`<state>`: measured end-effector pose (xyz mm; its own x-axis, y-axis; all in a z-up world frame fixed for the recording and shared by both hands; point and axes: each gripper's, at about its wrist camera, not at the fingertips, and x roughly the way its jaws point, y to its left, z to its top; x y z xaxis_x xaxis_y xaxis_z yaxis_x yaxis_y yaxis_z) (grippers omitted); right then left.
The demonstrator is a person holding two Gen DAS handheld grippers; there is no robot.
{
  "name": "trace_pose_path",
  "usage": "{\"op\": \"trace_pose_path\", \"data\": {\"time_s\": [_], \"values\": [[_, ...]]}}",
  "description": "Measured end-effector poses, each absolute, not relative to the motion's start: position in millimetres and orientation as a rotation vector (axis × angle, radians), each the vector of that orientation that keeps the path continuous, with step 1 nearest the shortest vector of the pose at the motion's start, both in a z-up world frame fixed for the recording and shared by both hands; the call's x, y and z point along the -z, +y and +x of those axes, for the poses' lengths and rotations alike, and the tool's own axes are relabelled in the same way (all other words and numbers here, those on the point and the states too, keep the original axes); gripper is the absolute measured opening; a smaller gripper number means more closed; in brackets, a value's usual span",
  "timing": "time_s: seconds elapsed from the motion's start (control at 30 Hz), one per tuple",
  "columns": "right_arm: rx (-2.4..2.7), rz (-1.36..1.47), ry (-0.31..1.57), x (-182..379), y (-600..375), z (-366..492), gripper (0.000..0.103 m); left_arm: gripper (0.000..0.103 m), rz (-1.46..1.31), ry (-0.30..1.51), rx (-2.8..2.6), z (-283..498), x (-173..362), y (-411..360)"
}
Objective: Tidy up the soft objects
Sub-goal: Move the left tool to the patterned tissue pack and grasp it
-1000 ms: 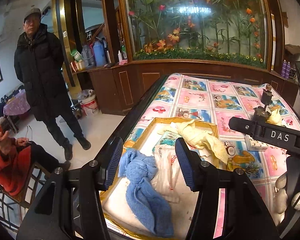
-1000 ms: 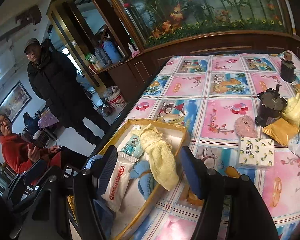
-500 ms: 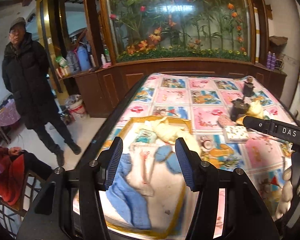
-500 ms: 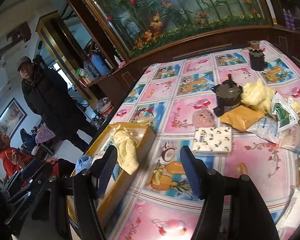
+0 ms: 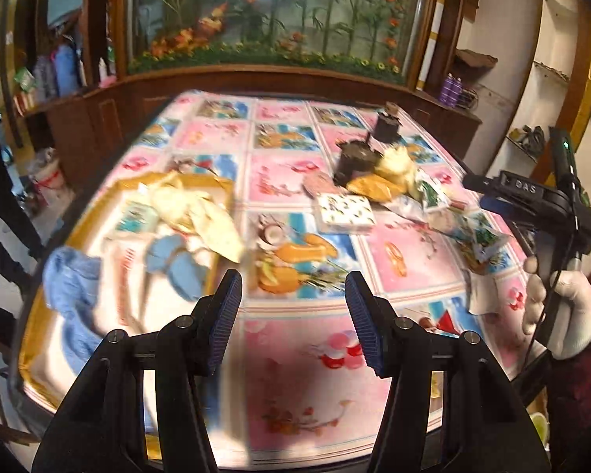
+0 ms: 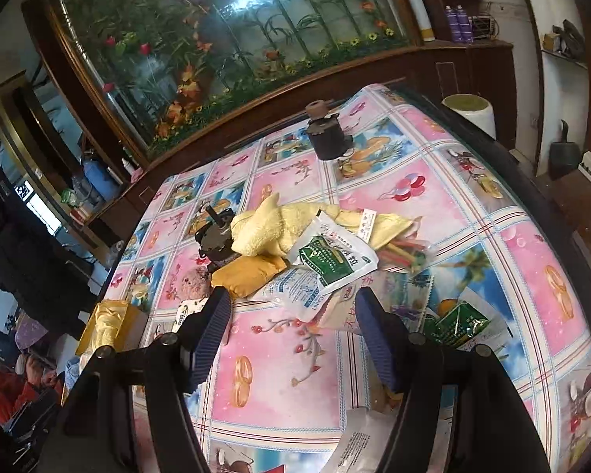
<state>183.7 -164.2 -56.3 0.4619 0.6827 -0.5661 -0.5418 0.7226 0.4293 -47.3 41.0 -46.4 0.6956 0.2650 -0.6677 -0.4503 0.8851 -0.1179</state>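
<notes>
The right gripper (image 5: 528, 201), seen from the left wrist camera, bears the white letters "DAS" on its black body. In the right wrist view a white packet (image 6: 301, 289) on the table carries blue print of which only "CANT" can be made out along its edge. The green-and-white sachet (image 6: 333, 256) beside it has Chinese characters in red and green, too small to read, as is the print on the paper tag (image 6: 365, 224) on the yellow towel (image 6: 264, 228).

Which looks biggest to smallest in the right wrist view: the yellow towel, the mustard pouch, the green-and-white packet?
1. yellow towel, clearly largest.
2. green-and-white packet and mustard pouch look about alike; the packet overlaps the pile, so I won't rank them.
</notes>
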Motion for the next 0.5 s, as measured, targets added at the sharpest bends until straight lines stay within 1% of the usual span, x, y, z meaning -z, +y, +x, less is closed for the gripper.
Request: {"op": "trace_pose_path", "data": {"time_s": [0.17, 0.37, 0.43, 0.5], "values": [[-0.964, 0.11, 0.905, 69.2, -98.1, 177.1, 0.065, 0.055, -0.335, 0.725, -0.389, -39.8, 53.3, 45.5], [-0.993, -0.165, 0.871, 68.8, 5.2, 167.5, 0.065, 0.055, -0.358, 0.726, -0.417, -47.7, 54.0, 55.4], [-0.952, -0.241, 0.853, 73.9, 25.9, 168.9, 0.065, 0.055, -0.371, 0.728, -0.421, -50.2, 54.5, 59.9], [-0.908, -0.299, 0.885, 84.8, 41.5, 173.6, 0.065, 0.055, -0.373, 0.727, -0.425, -51.6, 54.4, 62.3]]}}
